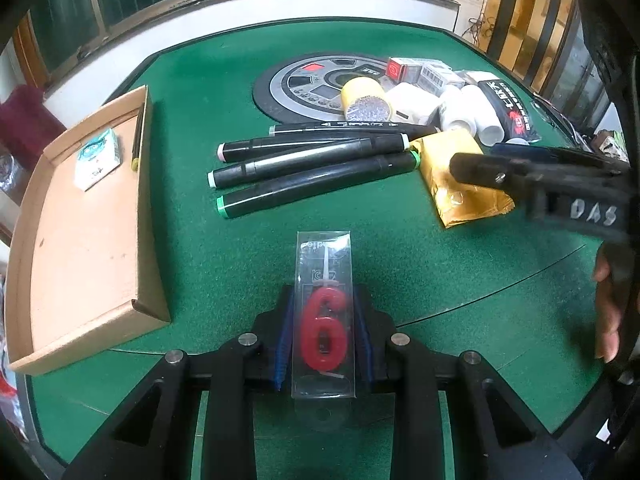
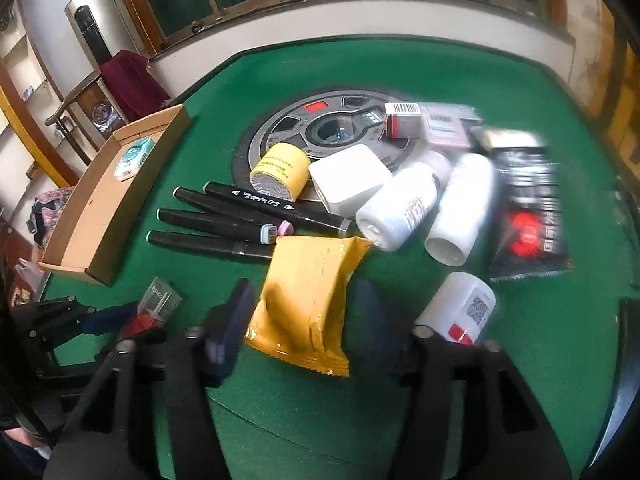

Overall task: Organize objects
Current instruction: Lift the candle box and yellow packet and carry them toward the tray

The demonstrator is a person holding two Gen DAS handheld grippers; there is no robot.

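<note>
Left wrist: candle package (image 1: pixel 323 312) lies lengthwise between tool (image 1: pixel 323 334) fingers.

tray (image 1: pixel 84 240) at table's (image 1: pixel 200 80) left edge, small box (image 1: pixel 98 159) inside | markers (image 1: pixel 312 168) right of tray | packet (image 1: pixel 460 176) right of markers | bottles (image 2: pixel 424 212), disc (image 1: pixel 304 88) behind

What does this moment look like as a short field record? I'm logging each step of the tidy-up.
left gripper: shut on the candle box, a clear case with a red number 6 candle
right gripper: open, jaws either side of the yellow packet, not closed on it
cardboard tray: holds a small white box and a pencil
markers: four black ones lying together on the green table
bottles: white, lying on their sides beside the black packet
</note>
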